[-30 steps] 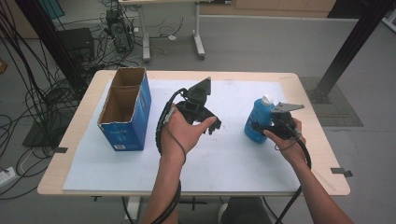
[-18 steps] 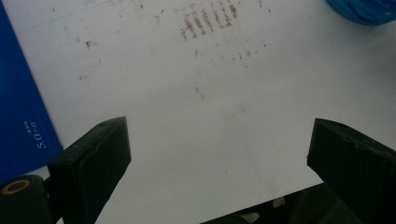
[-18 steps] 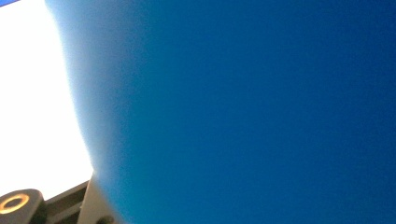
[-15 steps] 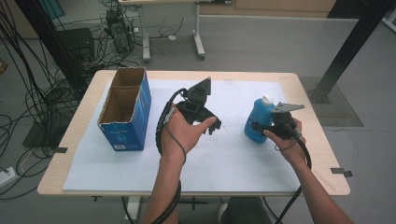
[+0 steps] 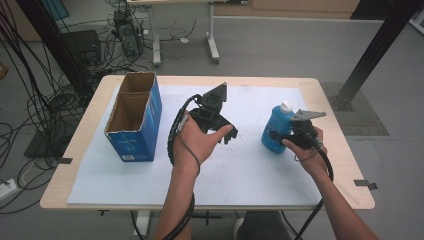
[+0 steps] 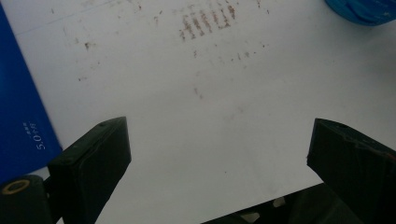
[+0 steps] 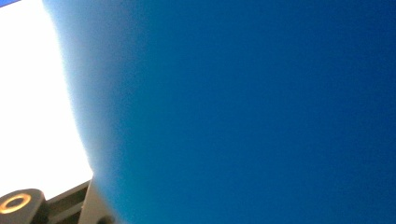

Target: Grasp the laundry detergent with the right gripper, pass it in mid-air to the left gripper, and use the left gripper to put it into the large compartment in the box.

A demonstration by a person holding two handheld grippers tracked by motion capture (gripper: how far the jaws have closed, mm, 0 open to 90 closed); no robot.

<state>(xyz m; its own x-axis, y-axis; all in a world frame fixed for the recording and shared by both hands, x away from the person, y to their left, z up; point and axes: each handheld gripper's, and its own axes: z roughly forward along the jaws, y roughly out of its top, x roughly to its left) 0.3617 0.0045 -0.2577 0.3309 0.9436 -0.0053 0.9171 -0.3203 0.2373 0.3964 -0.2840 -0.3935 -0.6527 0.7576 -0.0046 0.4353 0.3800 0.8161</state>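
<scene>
A blue bottle (image 5: 276, 131) with a white cap stands upright on the right side of the white-covered table (image 5: 210, 175). My right gripper (image 5: 278, 137) is shut on the bottle's body from the right, and its blue wall (image 7: 257, 112) sits right against the right gripper view. Over the table's middle, my left gripper (image 5: 227, 134) is held open, tilted down, with nothing between its fingers. In the left gripper view the jaws (image 6: 219, 154) stand wide apart over bare stained sheet, with the bottle's base (image 6: 362, 9) at the top right.
An open blue cardboard box (image 5: 135, 120) stands at the table's left, and its side (image 6: 21, 121) is at the left of the left gripper view. Cables trail from both grippers. Behind the table are desk legs, floor cables and a black post (image 5: 372, 55).
</scene>
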